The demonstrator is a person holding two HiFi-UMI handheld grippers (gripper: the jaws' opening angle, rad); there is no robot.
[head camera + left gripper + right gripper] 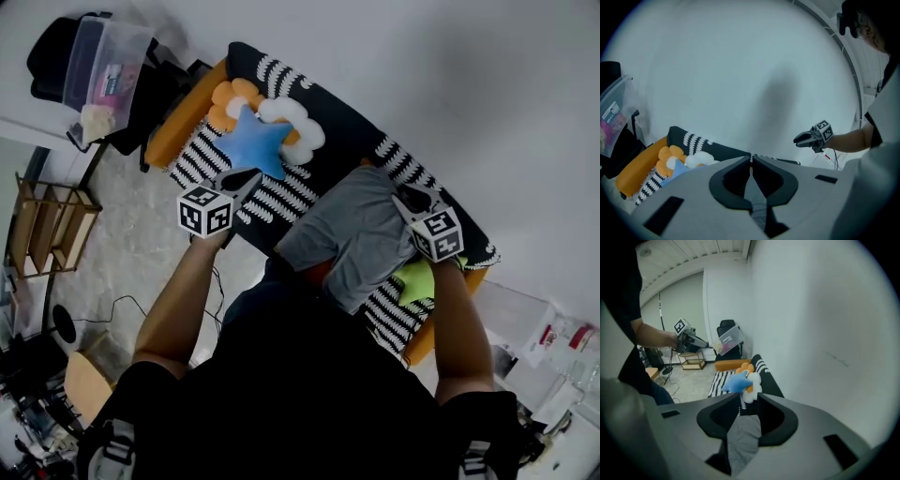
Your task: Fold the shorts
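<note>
Grey shorts (352,239) are spread on sofa (356,122), btwn blue star cushion (251,141) & green cushion (417,279). Judged soft, light, limp; best pinched at waistband corners. R gripper (405,199) is set at shorts' edge, jaws part open, fabric btwn them, unpinched. L gripper (246,178) is clenched, apart from shorts.

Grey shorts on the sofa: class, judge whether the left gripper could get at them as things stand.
Probably yes. The left gripper hangs over the striped cover, and the grey shorts lie spread out beside it with nothing between them. Its shut jaws would have to open first.
</note>
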